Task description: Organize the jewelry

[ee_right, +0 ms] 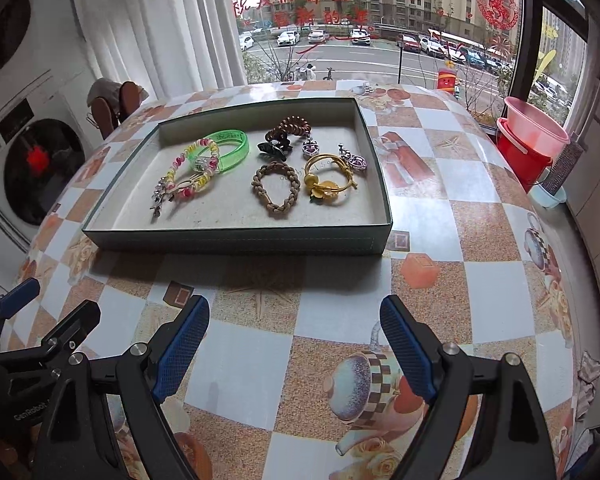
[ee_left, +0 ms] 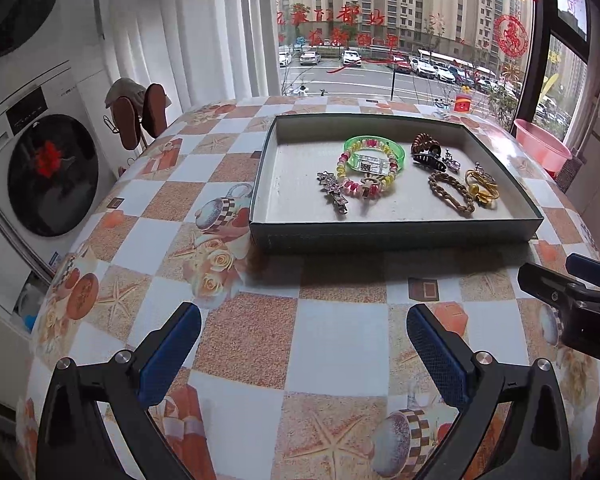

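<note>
Fingers [ee_left: 172, 356] of the left gripper [ee_left: 304, 356] stand wide and empty over the tabletop [ee_left: 340, 344], short of the tray [ee_left: 396, 234] holding the jewelry [ee_left: 366, 172]. From the right wrist, the right gripper [ee_right: 294, 350] likewise gapes empty, the tray's near wall facing it, probably ready to reach in.

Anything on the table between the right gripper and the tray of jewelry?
Nothing visible. Between the open right gripper and the tray lies only bare tablecloth. The tray's low front wall is the only edge to clear.
</note>
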The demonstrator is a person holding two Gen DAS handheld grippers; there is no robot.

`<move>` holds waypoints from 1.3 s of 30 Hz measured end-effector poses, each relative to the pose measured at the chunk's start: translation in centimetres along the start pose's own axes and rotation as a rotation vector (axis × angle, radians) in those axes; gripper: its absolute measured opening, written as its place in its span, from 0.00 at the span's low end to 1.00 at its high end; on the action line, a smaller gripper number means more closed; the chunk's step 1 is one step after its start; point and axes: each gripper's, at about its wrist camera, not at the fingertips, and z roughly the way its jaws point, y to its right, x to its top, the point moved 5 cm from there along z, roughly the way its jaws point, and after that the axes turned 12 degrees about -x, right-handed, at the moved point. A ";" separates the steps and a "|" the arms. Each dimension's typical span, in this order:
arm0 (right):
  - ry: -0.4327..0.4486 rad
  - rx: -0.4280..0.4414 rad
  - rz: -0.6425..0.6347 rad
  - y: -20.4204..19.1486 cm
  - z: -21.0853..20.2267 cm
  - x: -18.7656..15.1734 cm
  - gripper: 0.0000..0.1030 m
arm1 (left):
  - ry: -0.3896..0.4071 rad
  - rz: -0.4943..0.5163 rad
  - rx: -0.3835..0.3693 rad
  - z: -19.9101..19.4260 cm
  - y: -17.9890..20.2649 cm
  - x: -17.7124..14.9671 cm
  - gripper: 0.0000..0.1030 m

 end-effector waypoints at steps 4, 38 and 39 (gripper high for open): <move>0.039 -0.010 0.006 0.1 -1.2 -0.4 0.87 | 0.030 -0.009 0.007 -0.9 0.0 -0.2 1.00; 0.180 -0.064 -0.009 -0.7 -4.5 -1.1 0.87 | 0.061 -0.010 0.010 -2.3 0.3 -0.3 1.00; 0.177 -0.063 -0.009 -0.7 -4.4 -1.1 0.87 | 0.058 -0.013 0.010 -2.2 0.3 -0.4 1.00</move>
